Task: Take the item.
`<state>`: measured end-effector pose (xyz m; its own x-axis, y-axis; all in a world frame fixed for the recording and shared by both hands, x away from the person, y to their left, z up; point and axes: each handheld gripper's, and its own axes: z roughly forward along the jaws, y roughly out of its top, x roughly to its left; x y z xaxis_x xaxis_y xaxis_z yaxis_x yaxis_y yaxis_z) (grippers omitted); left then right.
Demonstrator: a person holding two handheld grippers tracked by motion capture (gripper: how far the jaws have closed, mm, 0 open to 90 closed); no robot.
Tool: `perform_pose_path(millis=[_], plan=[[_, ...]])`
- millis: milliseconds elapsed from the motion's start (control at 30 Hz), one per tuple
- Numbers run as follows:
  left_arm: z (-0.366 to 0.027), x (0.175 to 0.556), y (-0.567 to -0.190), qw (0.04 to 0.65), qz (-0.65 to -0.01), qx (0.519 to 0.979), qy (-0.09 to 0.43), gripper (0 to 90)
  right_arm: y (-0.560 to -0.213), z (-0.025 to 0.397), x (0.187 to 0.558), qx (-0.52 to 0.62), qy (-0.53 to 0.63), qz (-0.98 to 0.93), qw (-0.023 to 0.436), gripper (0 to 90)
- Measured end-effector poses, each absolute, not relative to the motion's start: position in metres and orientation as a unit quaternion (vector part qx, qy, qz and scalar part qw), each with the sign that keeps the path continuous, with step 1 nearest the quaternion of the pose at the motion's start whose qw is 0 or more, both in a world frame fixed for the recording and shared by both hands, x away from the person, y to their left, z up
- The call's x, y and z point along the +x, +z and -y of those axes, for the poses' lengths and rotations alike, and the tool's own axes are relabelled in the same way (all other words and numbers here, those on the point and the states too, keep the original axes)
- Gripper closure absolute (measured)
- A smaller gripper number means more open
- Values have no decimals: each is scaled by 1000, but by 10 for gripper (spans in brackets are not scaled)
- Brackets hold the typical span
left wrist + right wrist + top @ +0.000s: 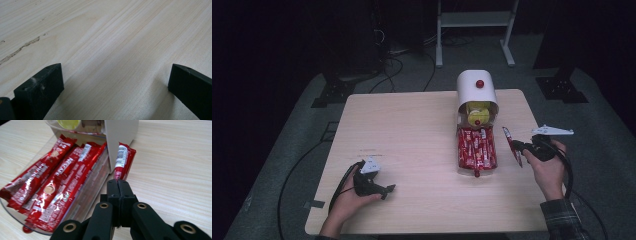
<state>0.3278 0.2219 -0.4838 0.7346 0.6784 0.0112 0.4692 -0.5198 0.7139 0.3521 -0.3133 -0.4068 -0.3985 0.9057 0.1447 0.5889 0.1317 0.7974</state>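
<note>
1. Your right tongs [117, 186] are pinching one end of a slim red foil coffee-stick sachet [123, 161], jaws pressed together on its crimped seal. In the high view the sachet [512, 145] sits near the table's right edge, just right of the clear plastic tray [460, 167], apart from it.

2. The tray holds a loose pile of matching red sachets [50, 187] and sits in front of the white round-topped dispenser [476, 90] with a red knob, toward the far edge of the pale wooden table [412, 135].

3. Your left tongs [382, 189] rest near the table's near-left corner with jaws spread wide and nothing between them; the left gripper view has bare table [112, 45] beneath them.

4. Expect the sachet to be very light and thin. Its foil skin looks glossy, so it will likely slip if gripped on the filled body, and the powder inside lets it bend and sag.

5. Keep hold of the flat sealed end, where the foil is stiff and crimped. A hold across the middle would probably buckle it or let it swing.

6. Move gently; a hard squeeze could crease or split the seal.
</note>
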Motion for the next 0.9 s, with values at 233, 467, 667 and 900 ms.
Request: perform_pose_path(millis=[233,467,667,900], plan=[[-222,328,-484,359,-334,859,146,0,-416,314,357,518,401,-731,190,887],[-222,328,-484,359,-334,859,146,0,-423,313,361,519,394,-735,187,887],[-222,328,-484,359,-334,859,146,0,-429,312,364,523,388,-737,183,886],[-222,328,-484,359,-334,859,146,0,-436,312,367,525,380,-740,180,886]])
